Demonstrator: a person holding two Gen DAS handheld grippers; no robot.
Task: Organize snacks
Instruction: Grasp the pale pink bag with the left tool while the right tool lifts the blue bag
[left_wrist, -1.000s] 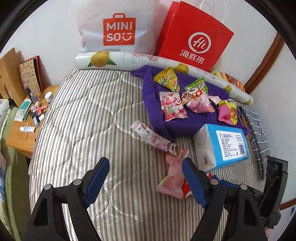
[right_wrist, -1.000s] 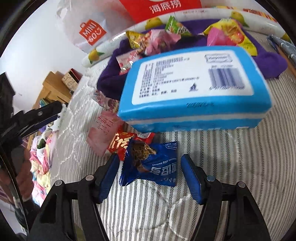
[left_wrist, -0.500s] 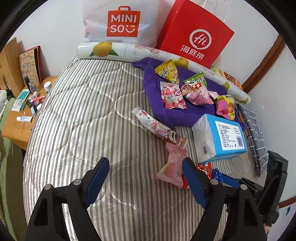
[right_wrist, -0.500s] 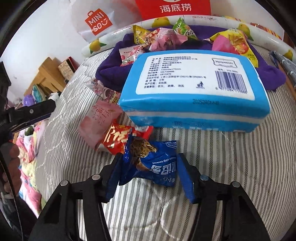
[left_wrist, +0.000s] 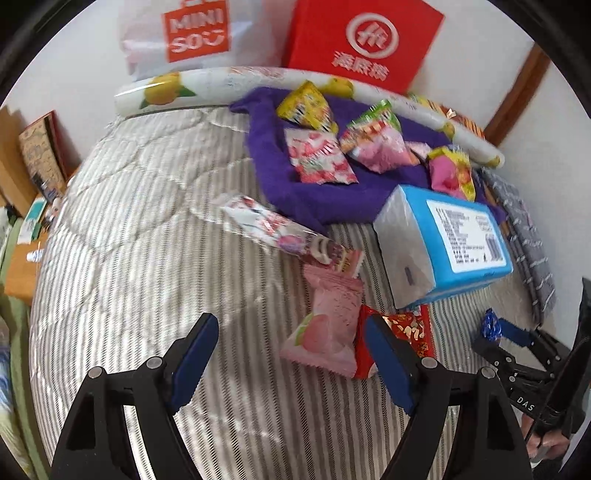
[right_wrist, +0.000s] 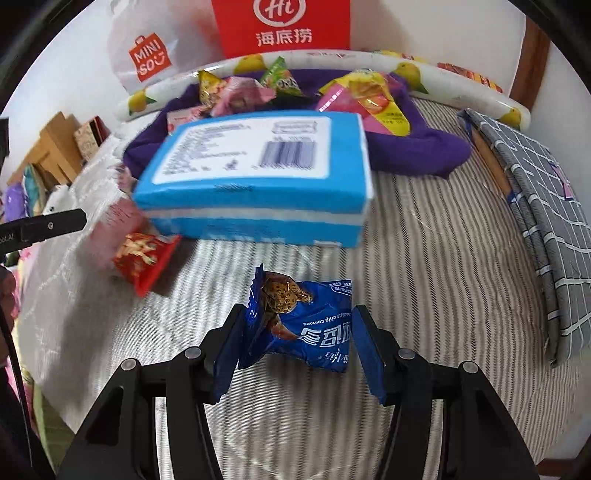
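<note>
Blue cookie packet (right_wrist: 308, 328), loose a second ago, is now clamped and lifted by the right tongs (right_wrist: 299, 347); left tongs (left_wrist: 291, 354) are held apart.

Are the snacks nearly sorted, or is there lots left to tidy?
Partly done. Several packets already lie together on the purple cloth. The right gripper is shut on the blue cookie packet. The left gripper is open and empty. Left on the striped bed: the pink packet, the red packet and the long wrapper.
</note>
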